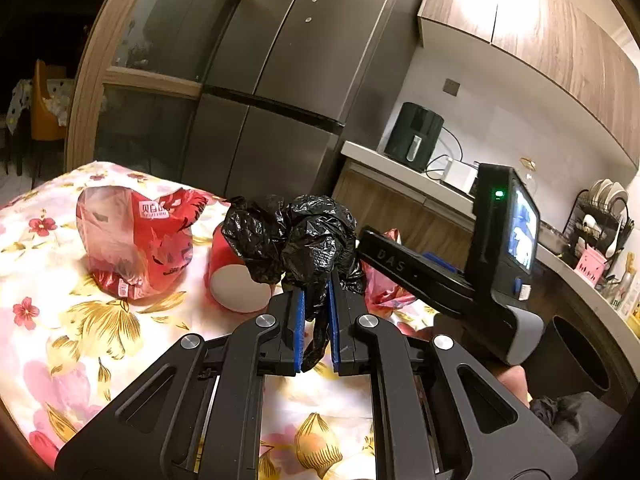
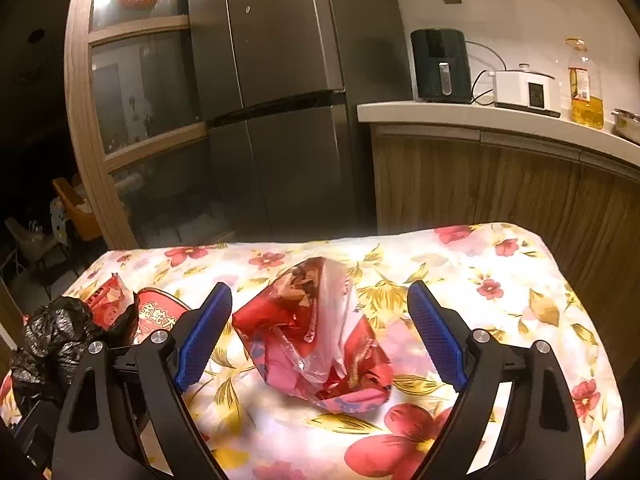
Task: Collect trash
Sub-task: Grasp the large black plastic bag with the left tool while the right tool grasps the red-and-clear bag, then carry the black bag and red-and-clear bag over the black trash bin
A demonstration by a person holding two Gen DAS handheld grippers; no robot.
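My left gripper (image 1: 316, 286) is shut on a crumpled black trash bag (image 1: 296, 236), which bunches up above its blue pads. On the floral tablecloth (image 1: 60, 320) beyond it lie a crumpled red plastic wrapper (image 1: 136, 240) and a red paper cup (image 1: 236, 280) on its side. My right gripper (image 2: 320, 290) is open, its fingers on either side of another crumpled red and clear wrapper (image 2: 316, 344) without touching it. At the left of the right wrist view are the black bag (image 2: 52, 340), the red cup (image 2: 160, 316) and the other wrapper (image 2: 108, 296).
A grey fridge (image 2: 280, 80) stands behind the table. To its right runs a counter (image 2: 460, 114) with an air fryer (image 2: 440, 66), a white cooker (image 2: 524, 88) and an oil bottle (image 2: 586, 88). A dark bin (image 1: 576, 356) sits low at the right, below a dish rack (image 1: 600, 220).
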